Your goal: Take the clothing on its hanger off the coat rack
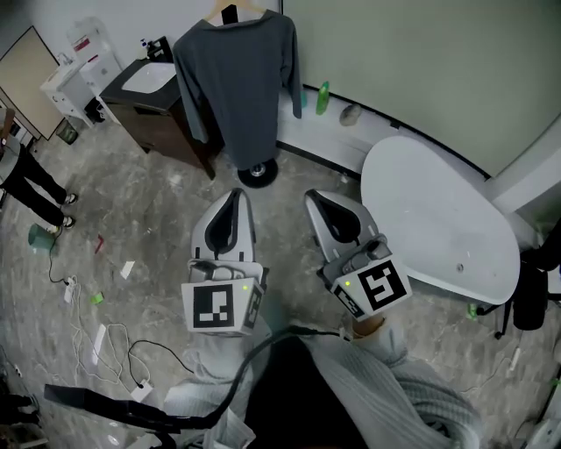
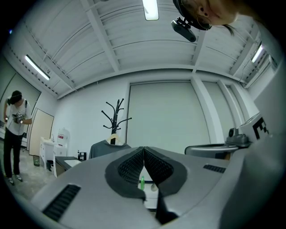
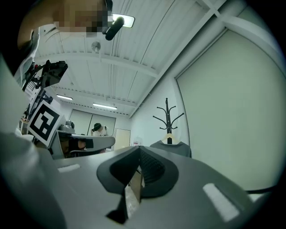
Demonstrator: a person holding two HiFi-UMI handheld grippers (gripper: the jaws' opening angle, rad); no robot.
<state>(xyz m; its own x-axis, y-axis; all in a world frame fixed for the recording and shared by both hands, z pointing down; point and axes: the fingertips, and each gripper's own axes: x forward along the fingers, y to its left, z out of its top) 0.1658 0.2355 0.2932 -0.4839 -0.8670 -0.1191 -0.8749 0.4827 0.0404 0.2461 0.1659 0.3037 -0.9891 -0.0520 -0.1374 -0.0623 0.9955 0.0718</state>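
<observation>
A dark grey long-sleeved top (image 1: 235,83) hangs on a wooden hanger (image 1: 233,12) from a black coat rack (image 2: 115,117) at the far side of the room. The rack's round base (image 1: 258,173) shows below the hem. In the gripper views the top (image 2: 103,148) (image 3: 172,146) hangs under the rack's branching hooks (image 3: 168,115). My left gripper (image 1: 232,209) and right gripper (image 1: 326,209) are held side by side well short of the rack, both pointing towards it. Both are shut with nothing between the jaws.
A white oval table (image 1: 438,219) stands to the right. A dark wooden cabinet with a sink (image 1: 149,96) is left of the rack. A green bottle (image 1: 323,96) stands on the ledge by the wall. A person (image 1: 26,175) stands at the far left; cables (image 1: 105,342) lie on the floor.
</observation>
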